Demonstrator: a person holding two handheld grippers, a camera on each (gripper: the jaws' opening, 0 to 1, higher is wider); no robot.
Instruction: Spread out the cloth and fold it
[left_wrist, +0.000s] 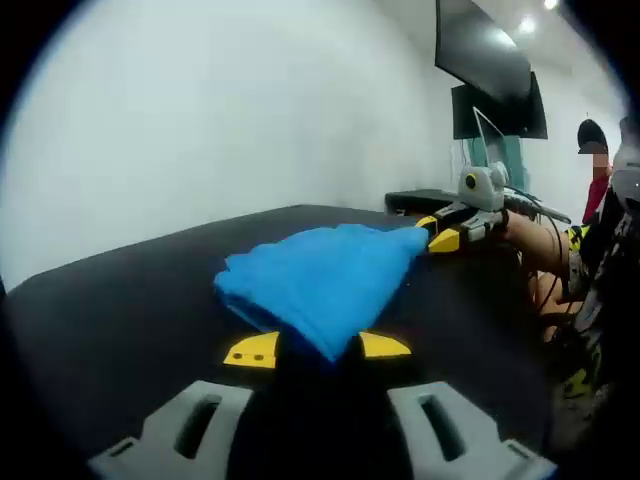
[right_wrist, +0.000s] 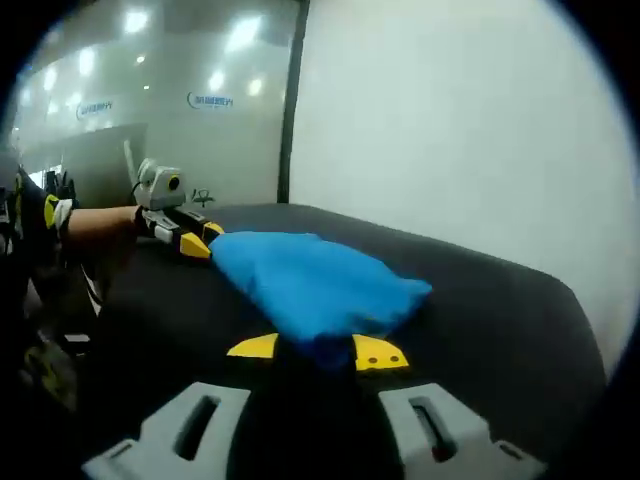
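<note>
We saw a black table (left_wrist: 120, 300) against a plain white wall (left_wrist: 220, 110). Dark screens (left_wrist: 490, 60) hung high beside it, and ceiling lights (right_wrist: 245, 32) shone above a glass partition (right_wrist: 210, 130).

The cloth (left_wrist: 325, 280) lies on the table (left_wrist: 120, 310), between both grippers.

Premises appeared to be an office or lab: glass partition (right_wrist: 150, 90) bearing logos, recessed ceiling lights (right_wrist: 243, 30), wall-mounted dark screens (left_wrist: 490, 70), white wall (left_wrist: 200, 120), black worktable (left_wrist: 120, 300).
</note>
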